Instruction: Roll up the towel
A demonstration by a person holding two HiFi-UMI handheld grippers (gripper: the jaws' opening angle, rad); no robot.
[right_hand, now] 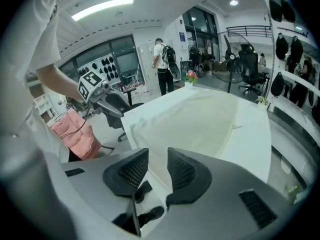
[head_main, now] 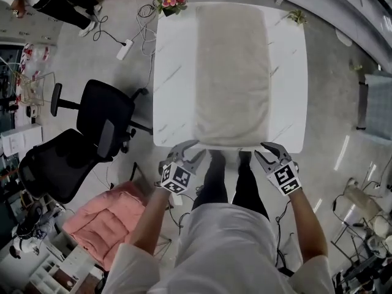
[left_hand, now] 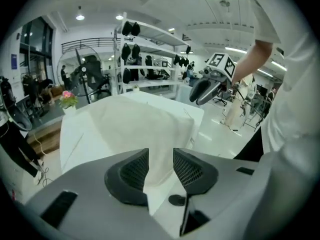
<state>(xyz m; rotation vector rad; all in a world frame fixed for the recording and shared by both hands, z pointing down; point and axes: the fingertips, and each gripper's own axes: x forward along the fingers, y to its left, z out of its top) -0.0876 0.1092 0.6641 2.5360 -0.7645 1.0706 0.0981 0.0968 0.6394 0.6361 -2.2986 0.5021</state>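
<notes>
A beige towel (head_main: 233, 72) lies flat and unrolled along the middle of a white table (head_main: 171, 90), reaching from the far edge to the near edge. My left gripper (head_main: 193, 150) hovers just off the table's near edge, by the towel's near left corner, with its jaws apart. My right gripper (head_main: 264, 150) hovers by the near right corner, also with its jaws apart. In the left gripper view the towel (left_hand: 135, 124) shows beyond the gap between the open jaws (left_hand: 161, 156). The right gripper view shows the towel (right_hand: 200, 114) ahead of its open jaws (right_hand: 157, 159). Neither gripper presses on anything.
A pot of pink flowers (head_main: 171, 2) stands at the table's far left corner and a small plant (head_main: 297, 17) at the far right. Two black office chairs (head_main: 92, 127) and a pink cushion (head_main: 101, 216) are on the floor to the left. A power strip (head_main: 124, 49) lies beyond them.
</notes>
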